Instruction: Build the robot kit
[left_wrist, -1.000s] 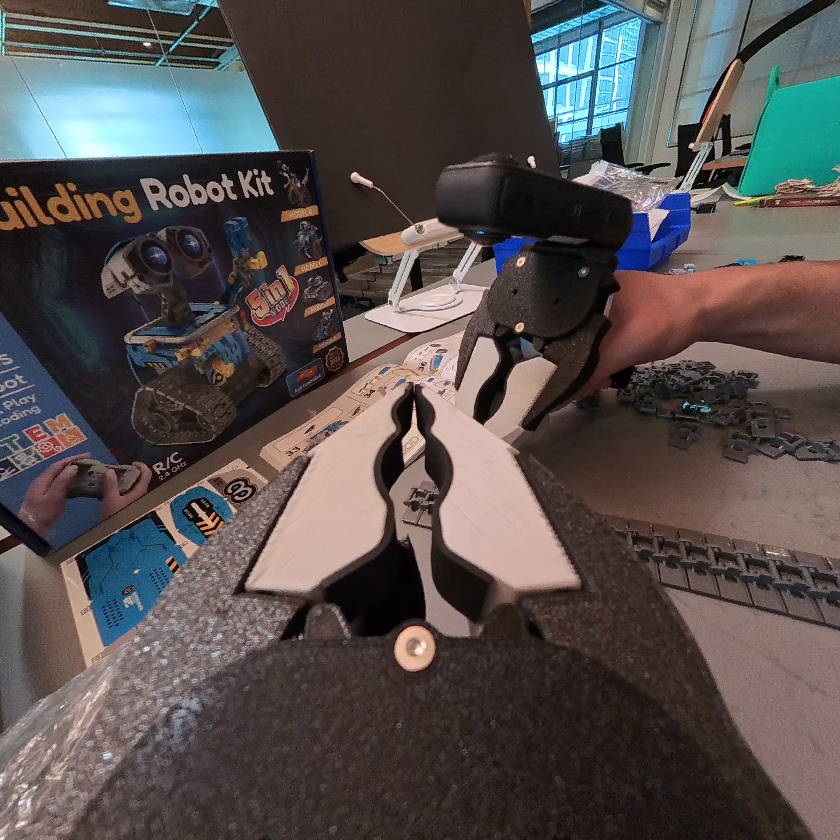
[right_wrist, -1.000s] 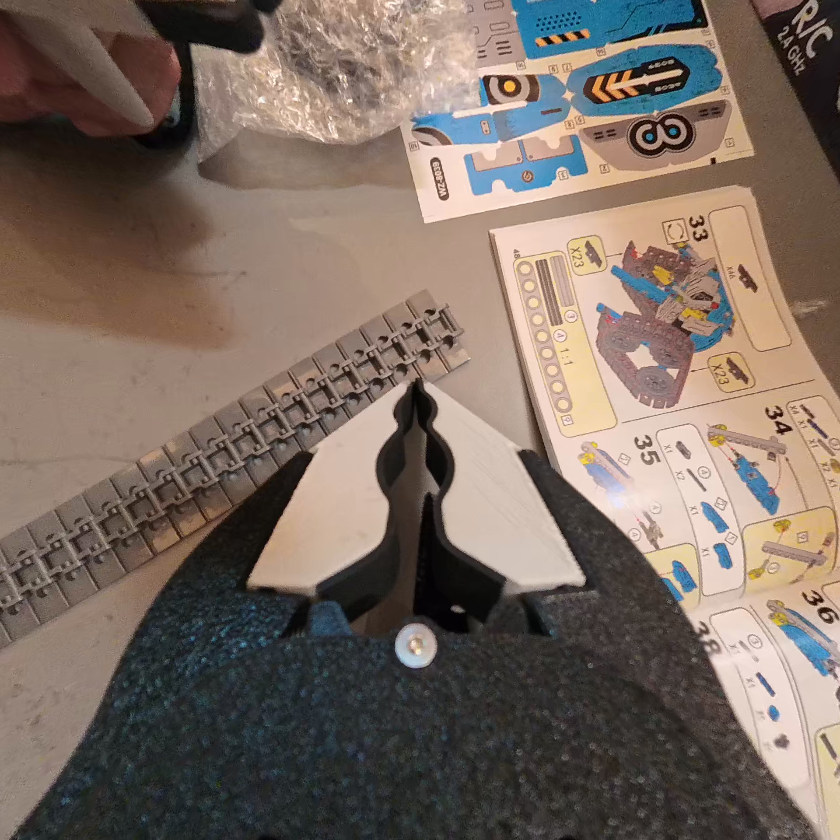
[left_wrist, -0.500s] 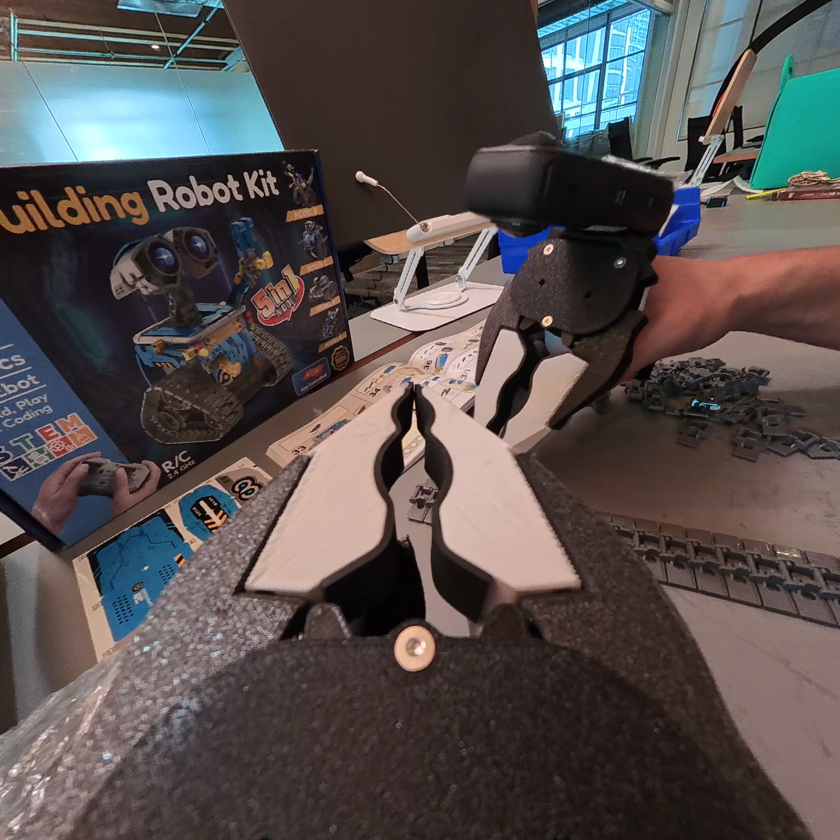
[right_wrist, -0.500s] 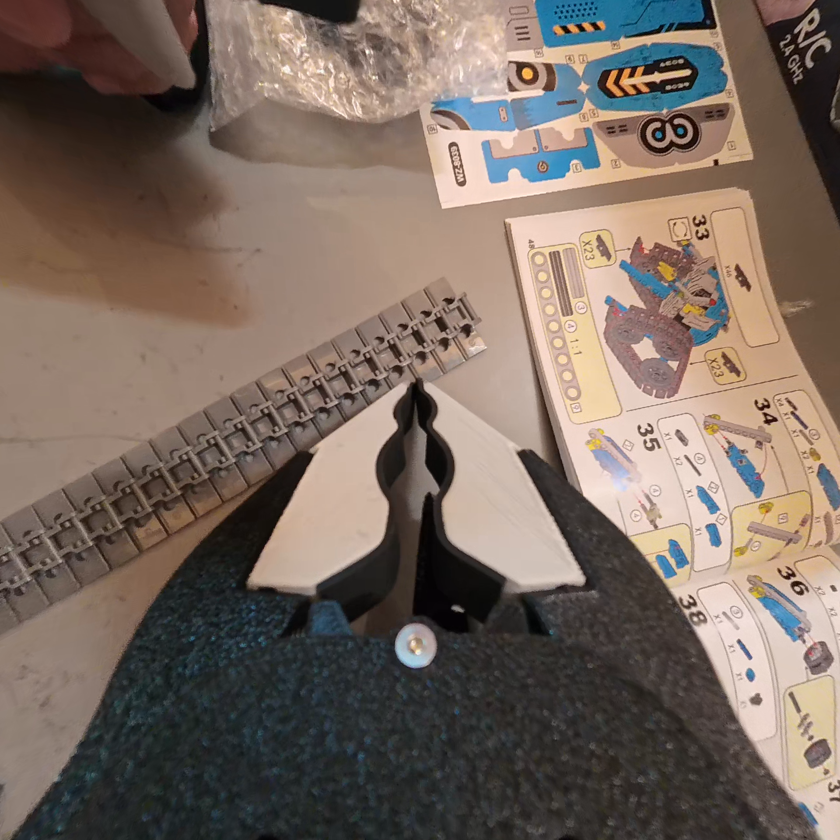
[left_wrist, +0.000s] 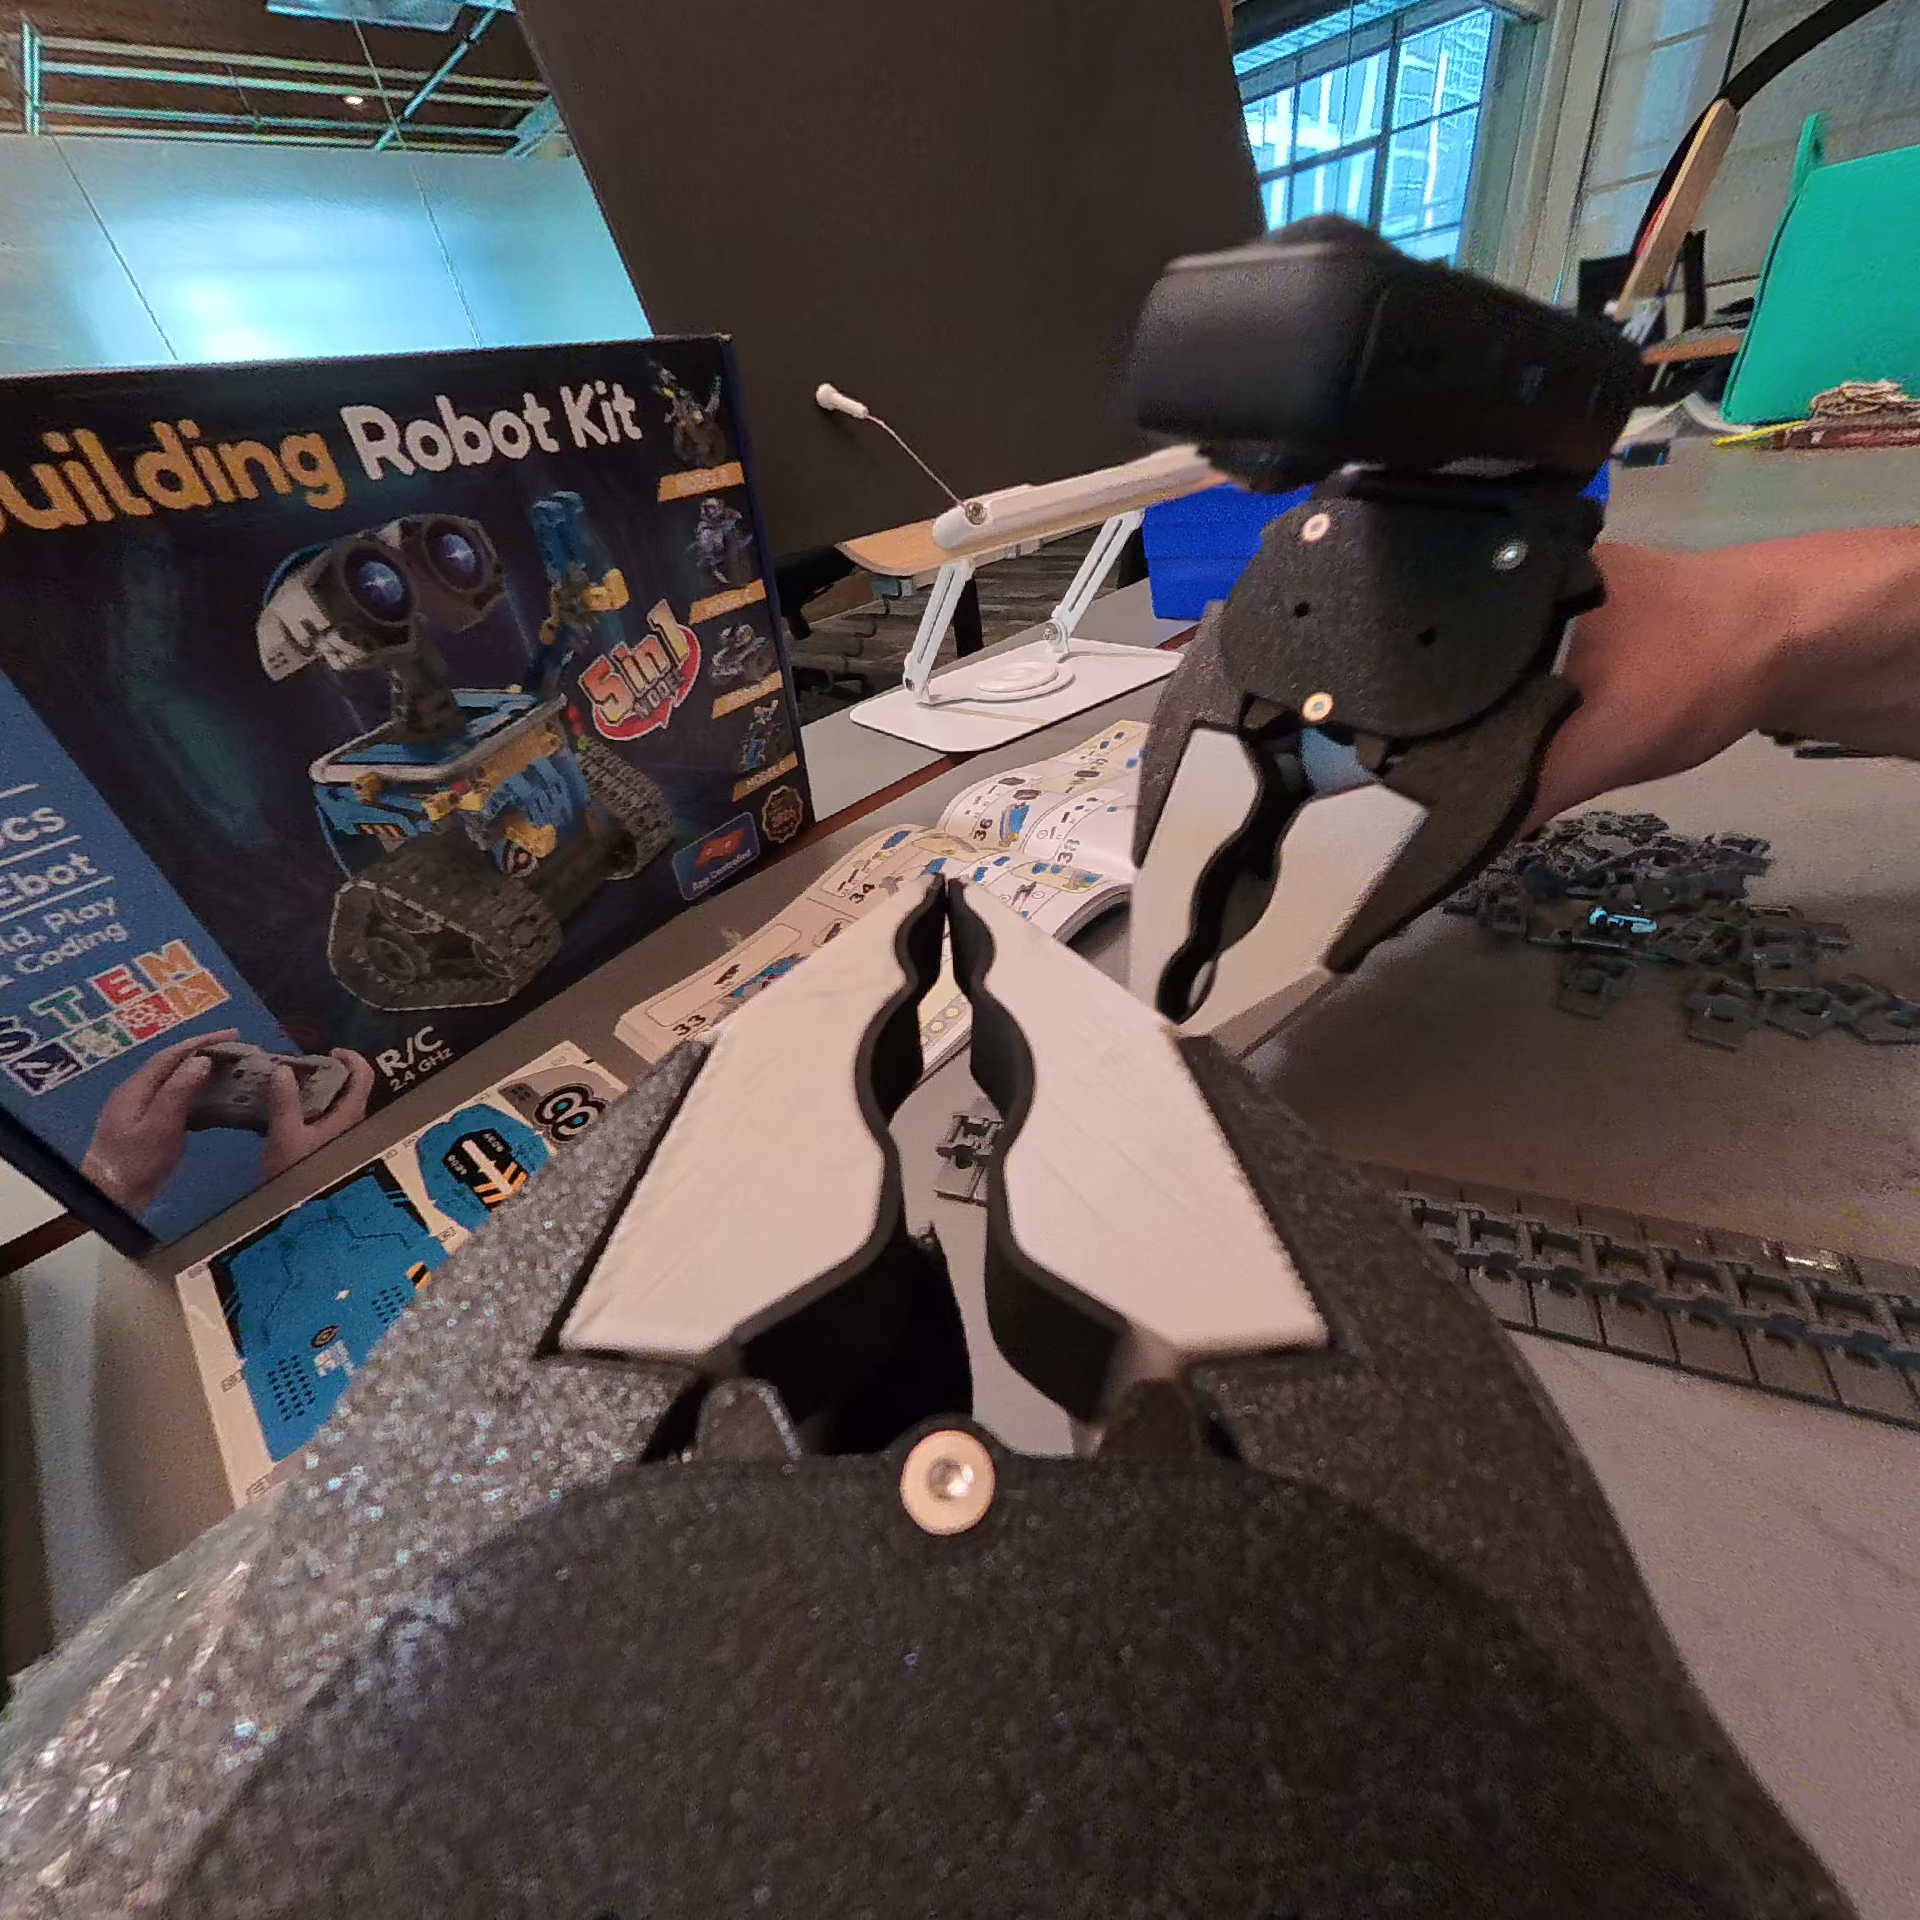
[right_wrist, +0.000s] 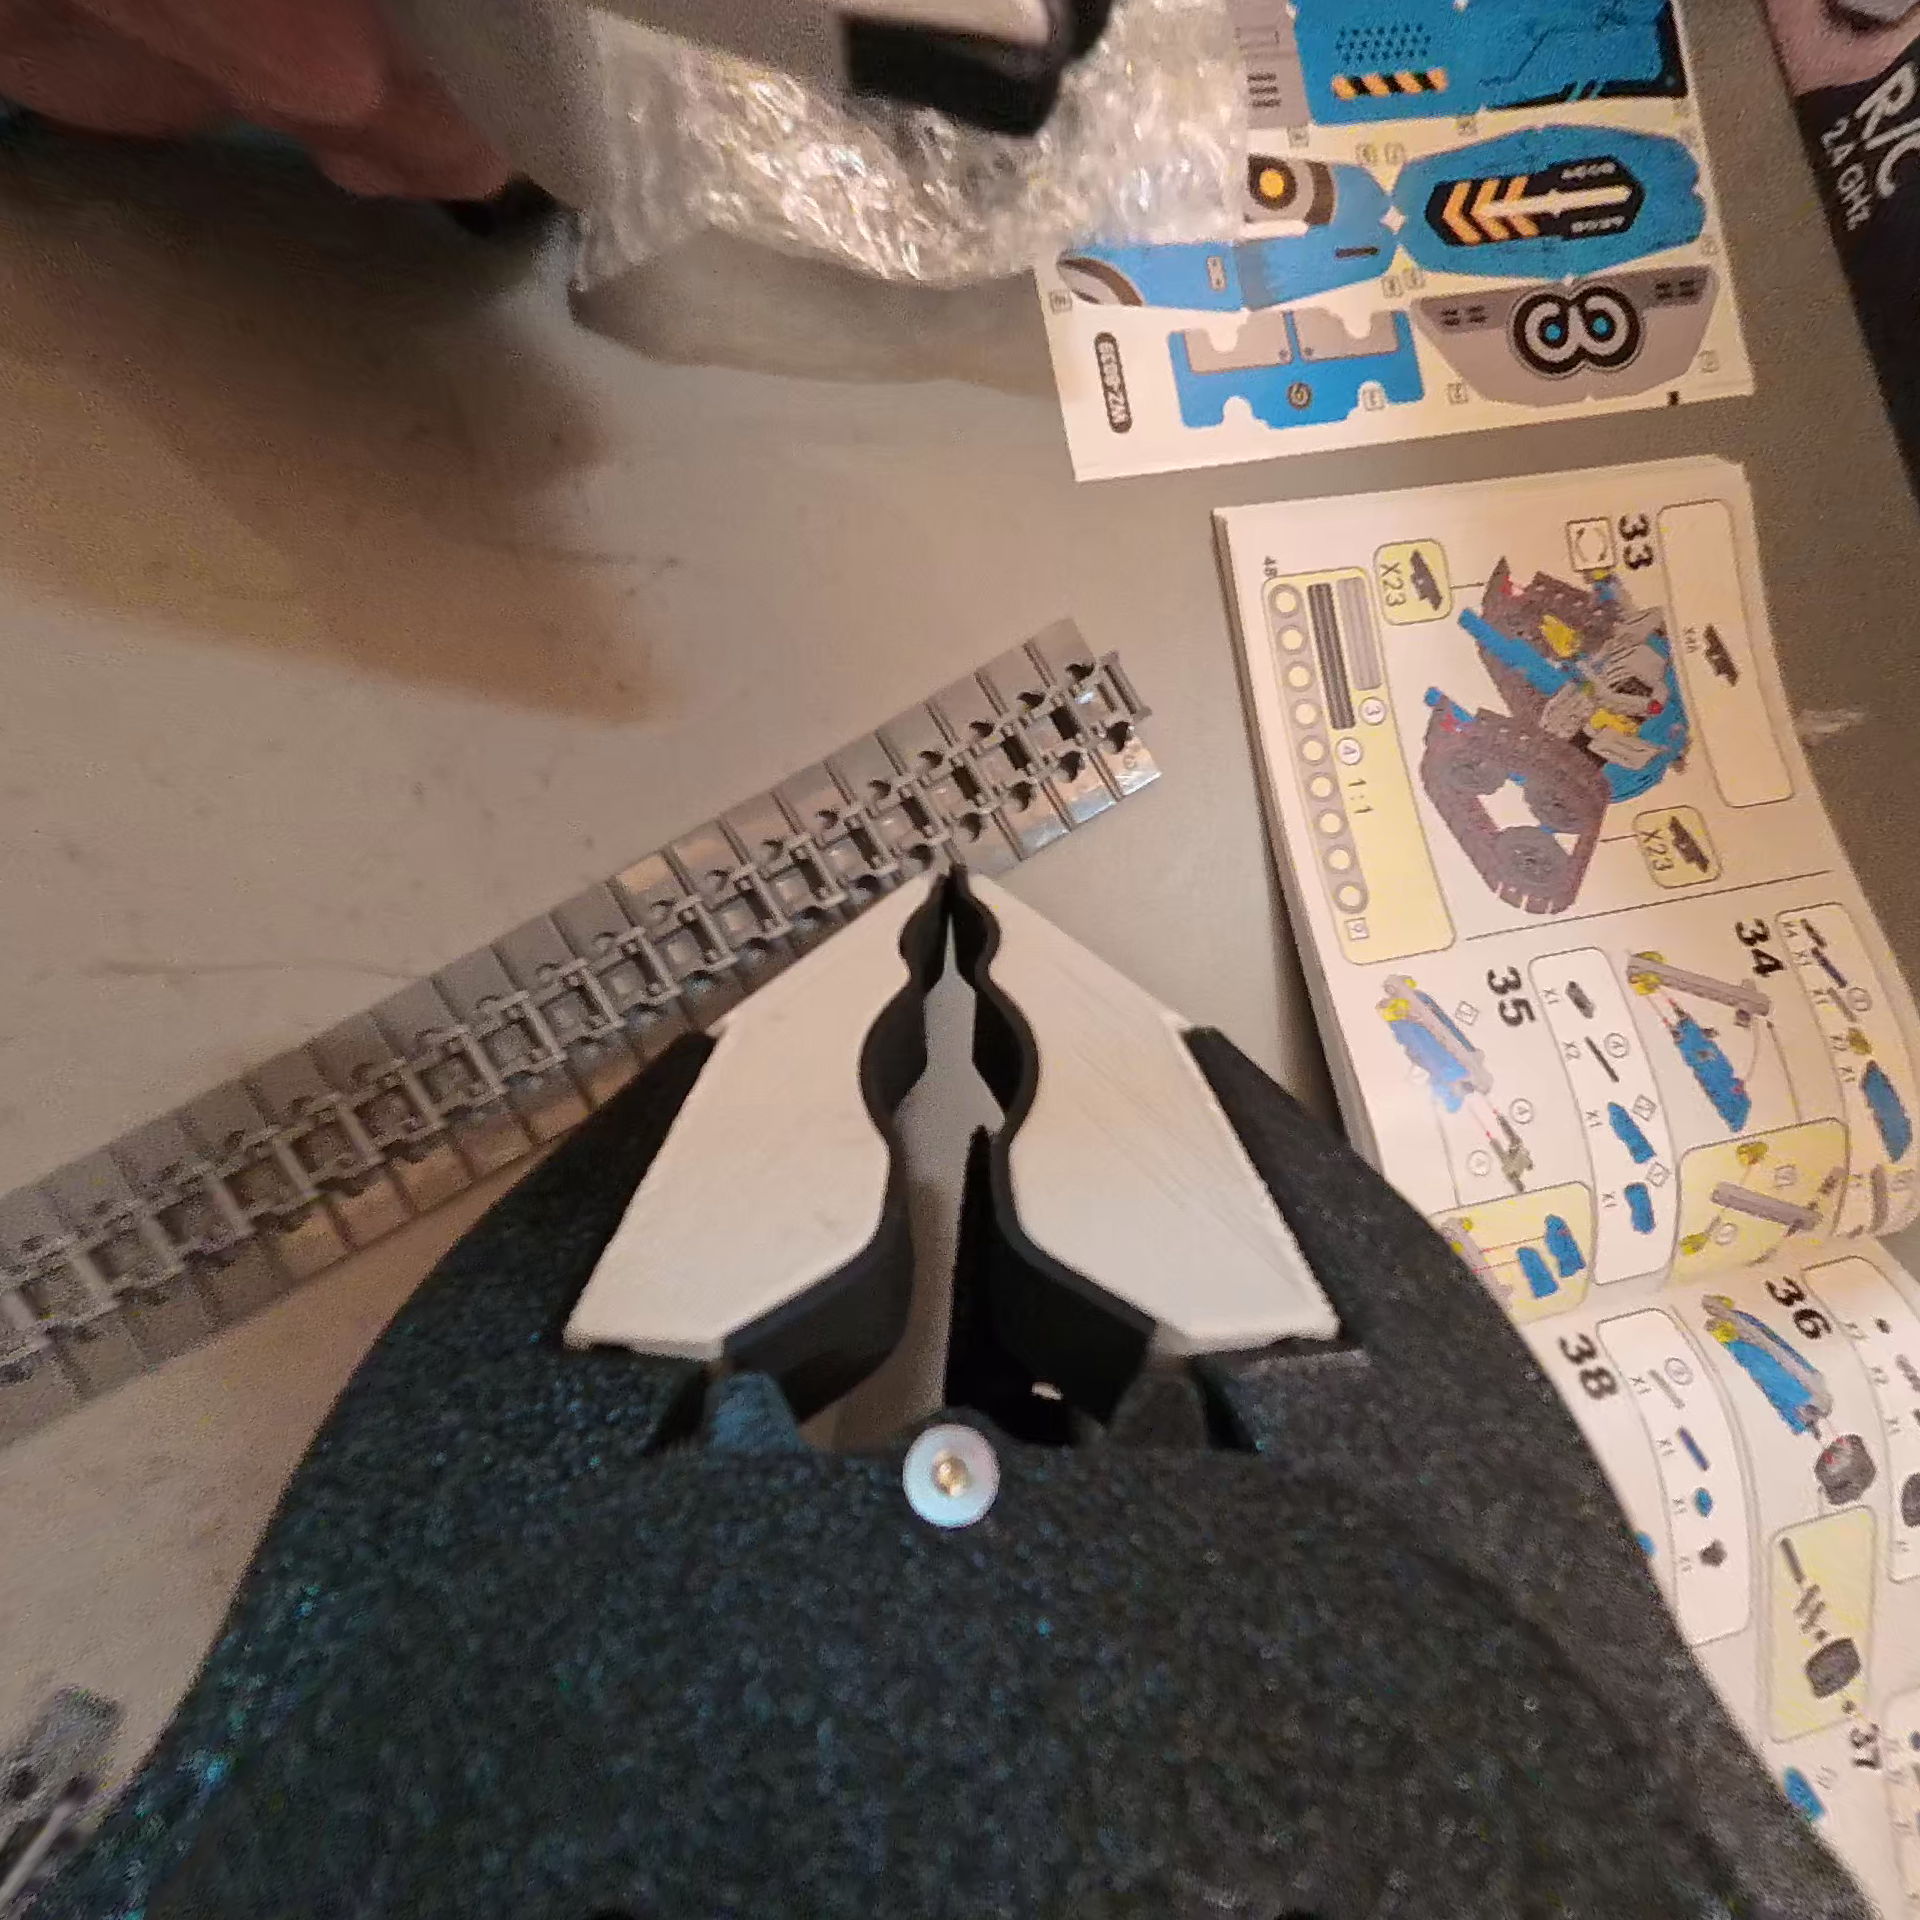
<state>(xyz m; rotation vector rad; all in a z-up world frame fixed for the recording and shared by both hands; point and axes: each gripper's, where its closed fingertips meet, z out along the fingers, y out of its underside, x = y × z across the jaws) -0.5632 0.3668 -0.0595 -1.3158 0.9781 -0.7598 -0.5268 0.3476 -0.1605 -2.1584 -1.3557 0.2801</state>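
Both claws are pressed together, empty: left gripper (left_wrist: 945, 904) is held above a loose track link (left_wrist: 966, 1148), right gripper (right_wrist: 951, 883) just over the grey track strip (right_wrist: 582, 997).

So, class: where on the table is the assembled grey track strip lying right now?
In the right wrist view the track strip lies flat, running diagonally just beyond the right gripper, its end nearest the instruction booklet.

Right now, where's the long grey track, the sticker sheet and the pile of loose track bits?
grey track (right_wrist: 582, 1018): right wrist view, middle links.
sticker sheet (right_wrist: 1382, 312): right wrist view, centre.
pile of loose track pieces (left_wrist: 1673, 925): left wrist view, middle of heap.
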